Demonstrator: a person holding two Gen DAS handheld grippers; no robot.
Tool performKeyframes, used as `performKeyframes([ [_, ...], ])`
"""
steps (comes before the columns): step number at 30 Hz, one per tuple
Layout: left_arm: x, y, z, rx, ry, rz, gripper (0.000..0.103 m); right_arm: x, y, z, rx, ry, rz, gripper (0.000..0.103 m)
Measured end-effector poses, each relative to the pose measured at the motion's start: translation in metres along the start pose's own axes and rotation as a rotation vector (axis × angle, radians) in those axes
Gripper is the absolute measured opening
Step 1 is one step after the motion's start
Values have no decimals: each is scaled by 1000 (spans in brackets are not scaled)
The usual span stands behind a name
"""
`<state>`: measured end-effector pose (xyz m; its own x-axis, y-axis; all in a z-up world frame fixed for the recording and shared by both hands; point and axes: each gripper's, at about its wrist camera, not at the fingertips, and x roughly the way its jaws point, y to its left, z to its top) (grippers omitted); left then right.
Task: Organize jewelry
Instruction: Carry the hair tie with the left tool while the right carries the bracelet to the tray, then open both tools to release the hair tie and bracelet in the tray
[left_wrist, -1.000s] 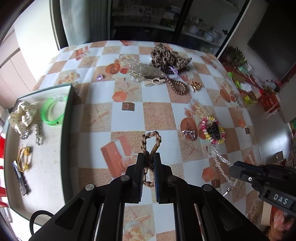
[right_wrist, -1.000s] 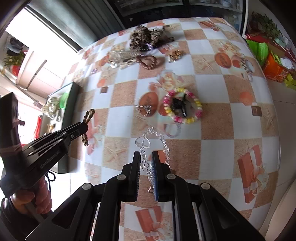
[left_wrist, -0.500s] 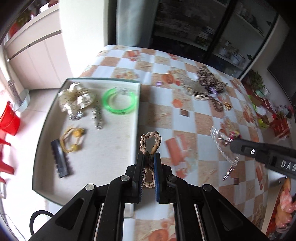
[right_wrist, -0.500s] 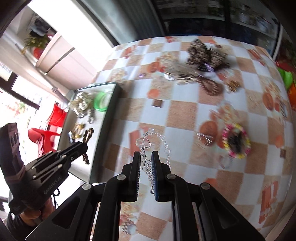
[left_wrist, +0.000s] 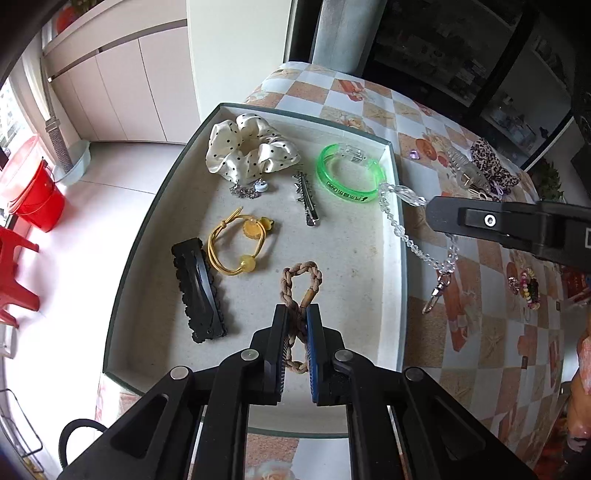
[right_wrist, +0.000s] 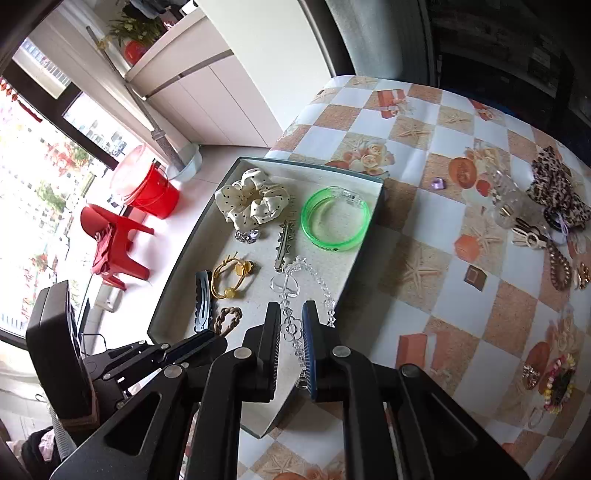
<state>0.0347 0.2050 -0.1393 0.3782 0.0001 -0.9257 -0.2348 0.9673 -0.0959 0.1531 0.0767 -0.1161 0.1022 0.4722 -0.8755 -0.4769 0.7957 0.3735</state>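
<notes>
Braided tan cord first: the brown braided hair tie is pinched between the closed fingers of the left gripper, its loop poking out ahead and hanging over the pale floor of the tray, toward the tray's near end. A second ago that same loop hung over the checked tablecloth with the tray off at the left edge; half a second ago it had just reached the tray's rim; now it sits well inside. And here is the right gripper, clamped shut on the clear bead chain, whose heart-shaped link dangles above the tray's right side, close to the rim, while its clasp end trails down outside, over the tablecloth. That chain was out above the middle of the table a second ago, so both hands have swung across to the tray together. Inside the tray, the spotted cream scrunchie lies at the far end, the green bangle beside it in the far right corner, a silver hair clip between them and a little nearer, the yellow elastic mid-tray, and the black barrette along the left wall; none has shifted. Well away from the tray, at the table's far side, the leopard scrunchie lies in the remaining pile.
</notes>
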Motion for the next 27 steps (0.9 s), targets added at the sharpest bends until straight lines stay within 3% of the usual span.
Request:
performKeyframes([
  [12,31,23,3,-14,41,52,13,73,5,11,-29,112,-88,13],
  [27,40,26,12,5,30,98,13,109,-3,31,-5,135,-140,13],
])
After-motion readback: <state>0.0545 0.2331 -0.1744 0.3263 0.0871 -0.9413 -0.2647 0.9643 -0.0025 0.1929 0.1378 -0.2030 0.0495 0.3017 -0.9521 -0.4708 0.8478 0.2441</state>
